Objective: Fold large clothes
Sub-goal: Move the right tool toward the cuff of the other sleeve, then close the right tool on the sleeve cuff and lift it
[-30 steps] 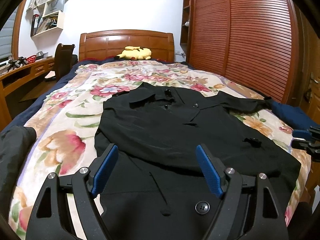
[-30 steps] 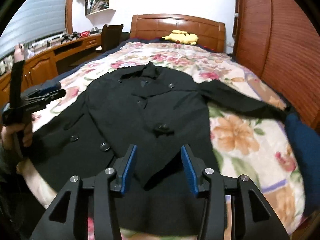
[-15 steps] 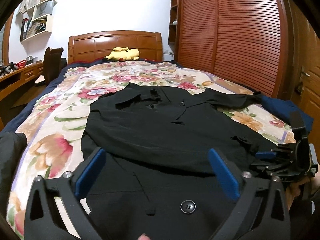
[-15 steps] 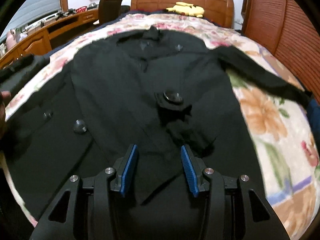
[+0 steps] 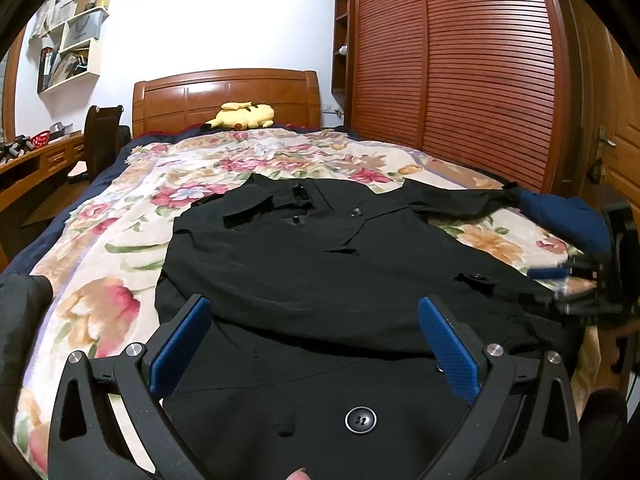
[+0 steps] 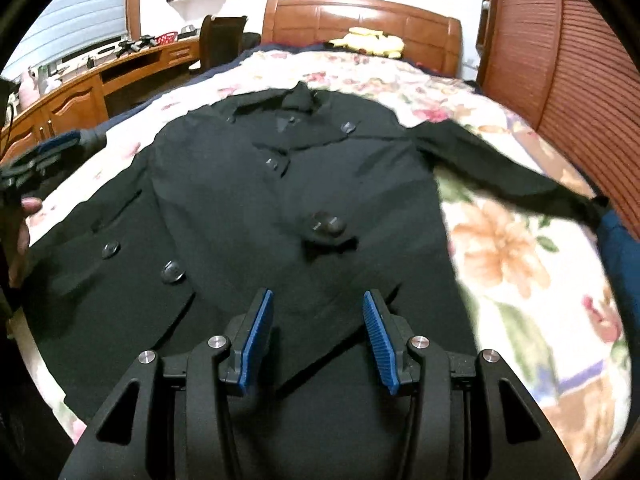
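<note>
Left hand-held gripper (image 5: 314,344): released, its blue-padded fingers (image 5: 180,344) spread wide with nothing between them. It hangs over the near hem of the coat; whether it touches the cloth cannot be told.

Right hand-held gripper (image 6: 318,336): also released, spread more narrowly than the left, empty. It hangs over the lower front of the coat. In the left wrist view it shows blurred at the far right edge (image 5: 580,280), beside the coat's right side.

Black coat (image 5: 340,280): lies spread on the bed, collar toward the headboard, hem nearest both hand-held grippers. One side is folded in over the front, its edge running across just beyond the left hand-held gripper's fingers. The other sleeve (image 6: 500,168) stretches out to the right, toward the wardrobe. A large black button (image 5: 360,420) sits near the hem, between the left hand-held gripper's arms.

Bed (image 5: 100,264): covered with a floral quilt, with a wooden headboard (image 5: 226,96) at the far end.

Yellow plush toy (image 5: 242,115): rests against the headboard, well apart from the coat.

Wardrobe (image 5: 460,72): slatted wooden doors along the right side of the bed.

Surface (image 6: 80,92): a wooden desk with a chair (image 6: 222,40) to the left of the bed.

Blue cloth (image 5: 568,216): bunched at the bed's right edge, by the end of the outstretched sleeve.
</note>
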